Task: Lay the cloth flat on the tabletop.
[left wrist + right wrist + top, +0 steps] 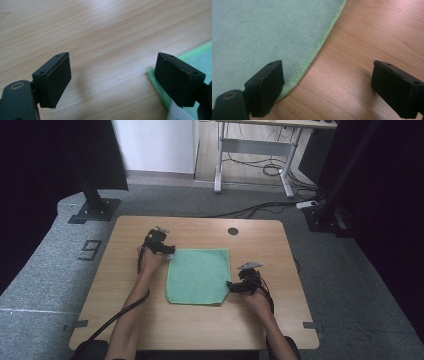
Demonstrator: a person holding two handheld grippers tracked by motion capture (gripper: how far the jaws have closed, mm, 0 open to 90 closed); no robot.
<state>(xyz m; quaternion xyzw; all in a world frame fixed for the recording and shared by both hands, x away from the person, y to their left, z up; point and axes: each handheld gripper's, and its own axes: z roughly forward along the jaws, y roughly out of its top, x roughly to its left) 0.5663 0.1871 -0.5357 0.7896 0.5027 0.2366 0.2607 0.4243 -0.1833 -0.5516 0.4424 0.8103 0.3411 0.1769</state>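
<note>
A green cloth (198, 276) lies flat in the middle of the wooden table (125, 310). My left gripper (170, 251) rests at the cloth's far left corner, jaws open. In the left gripper view its jaws (112, 80) straddle bare wood, and the cloth corner (200, 60) lies under the right jaw. My right gripper (230, 286) sits at the cloth's near right corner, open. In the right gripper view its jaws (327, 87) span the cloth's stitched edge (319, 45), one jaw over the cloth, the other over wood.
A round cable hole (233, 231) lies in the table near its far edge. Black stand bases (95, 210) rise on the floor behind the table at left and at right (325, 217). A white desk frame (255, 165) with cables stands farther back.
</note>
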